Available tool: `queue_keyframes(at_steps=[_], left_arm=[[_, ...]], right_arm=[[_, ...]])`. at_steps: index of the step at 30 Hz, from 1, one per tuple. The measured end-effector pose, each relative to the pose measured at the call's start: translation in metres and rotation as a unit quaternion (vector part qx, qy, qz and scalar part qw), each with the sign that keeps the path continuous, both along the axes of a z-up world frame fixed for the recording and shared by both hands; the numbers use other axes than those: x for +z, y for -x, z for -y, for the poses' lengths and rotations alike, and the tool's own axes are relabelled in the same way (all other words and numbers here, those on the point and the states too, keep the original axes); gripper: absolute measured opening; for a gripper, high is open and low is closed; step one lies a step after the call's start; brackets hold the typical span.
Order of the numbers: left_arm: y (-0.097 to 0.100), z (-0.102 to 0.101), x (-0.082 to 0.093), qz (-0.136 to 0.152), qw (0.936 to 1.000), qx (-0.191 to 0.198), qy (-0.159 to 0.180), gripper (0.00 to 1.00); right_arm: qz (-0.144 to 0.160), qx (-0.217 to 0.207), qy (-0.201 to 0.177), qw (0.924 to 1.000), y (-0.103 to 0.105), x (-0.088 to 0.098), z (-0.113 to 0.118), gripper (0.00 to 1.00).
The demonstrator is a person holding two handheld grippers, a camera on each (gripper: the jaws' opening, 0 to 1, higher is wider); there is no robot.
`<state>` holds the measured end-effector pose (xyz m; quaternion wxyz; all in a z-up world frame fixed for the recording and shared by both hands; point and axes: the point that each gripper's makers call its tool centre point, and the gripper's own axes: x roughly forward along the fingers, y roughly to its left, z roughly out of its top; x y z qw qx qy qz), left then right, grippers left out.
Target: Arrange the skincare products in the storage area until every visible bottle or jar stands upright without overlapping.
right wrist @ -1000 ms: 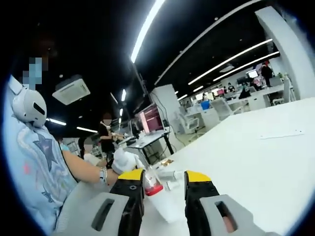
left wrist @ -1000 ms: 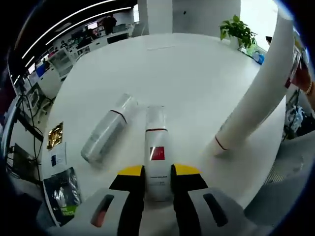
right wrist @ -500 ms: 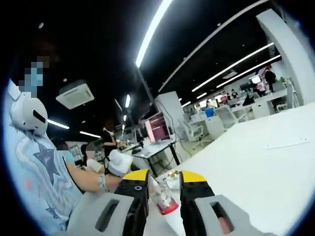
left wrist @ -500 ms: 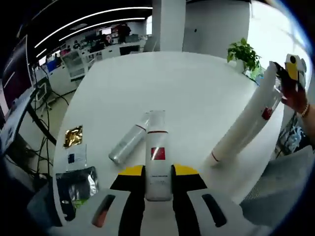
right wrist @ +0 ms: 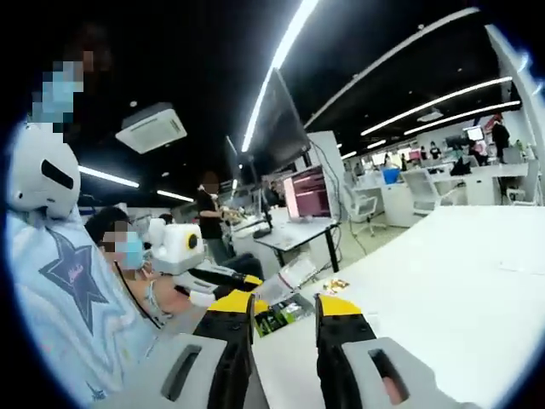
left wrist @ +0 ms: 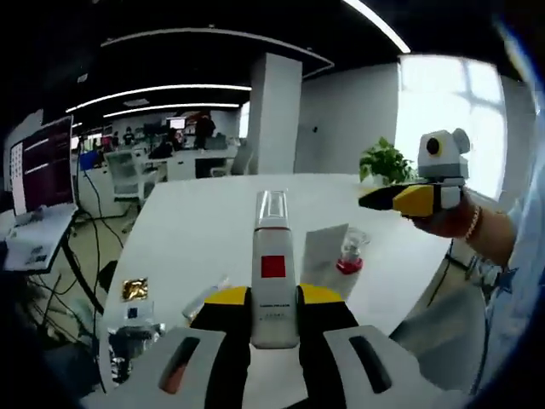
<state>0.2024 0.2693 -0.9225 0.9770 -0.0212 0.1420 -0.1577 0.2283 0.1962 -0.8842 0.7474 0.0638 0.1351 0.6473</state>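
White bottle with clear cap [left wrist: 274, 281]: red square mark; dark print lines below it, too small to read.
Pale shirt [right wrist: 81, 294]: dark star print with a script word, unreadable.
Other readable text: none.

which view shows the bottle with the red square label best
The left gripper view: the bottle with the red square label stands centred between the left gripper jaws, label facing the camera. In the right gripper view, only a clear-capped end pokes out.
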Motion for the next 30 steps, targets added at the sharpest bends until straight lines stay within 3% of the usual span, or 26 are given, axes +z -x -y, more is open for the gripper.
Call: queue_keyframes(at_steps=[1,4,7,11,13,15,23,25,27,28,30], left_arm=[[0.002,0.004,0.003,0.007,0.9999,-0.008,-0.003,0.15],[0.009,0.019,0.013,0.032,0.9987,-0.036,-0.014,0.15],[0.016,0.032,0.012,0.047,0.9952,-0.064,-0.058,0.15],[0.022,0.040,0.007,0.062,0.9883,-0.073,-0.119,0.16],[0.024,0.038,0.000,0.051,0.9840,-0.071,-0.155,0.16],[0.025,0.039,-0.003,0.049,0.9845,-0.073,-0.151,0.16],[0.030,0.038,-0.022,0.030,0.9781,-0.069,-0.194,0.16],[0.030,0.039,-0.023,0.029,0.9777,-0.072,-0.195,0.16],[0.027,0.038,-0.021,0.044,0.9784,-0.065,-0.191,0.17],[0.026,0.038,-0.020,0.056,0.9755,-0.059,-0.204,0.17],[0.025,0.035,-0.026,0.045,0.9736,-0.049,-0.218,0.19]], right_arm=[[-0.002,0.001,-0.002,1.0000,0.000,0.002,-0.002,0.21],[-0.082,0.023,-0.046,0.9953,0.011,0.015,-0.011,0.25],[-0.141,0.028,-0.056,0.9880,0.012,0.015,-0.014,0.30],[-0.180,0.022,-0.041,0.9826,0.013,0.006,-0.016,0.13],[-0.208,0.019,-0.035,0.9774,0.015,-0.002,-0.017,0.13],[-0.241,0.021,-0.034,0.9696,0.017,-0.006,-0.017,0.12],[-0.268,0.028,-0.005,0.9631,0.024,-0.021,-0.022,0.11],[-0.262,0.034,-0.002,0.9645,0.027,-0.020,-0.019,0.10],[-0.223,0.037,-0.010,0.9741,0.027,-0.015,-0.018,0.09],[-0.204,0.042,-0.015,0.9780,0.029,-0.011,-0.017,0.09],[-0.162,0.036,-0.008,0.9861,0.026,-0.010,-0.015,0.09]])
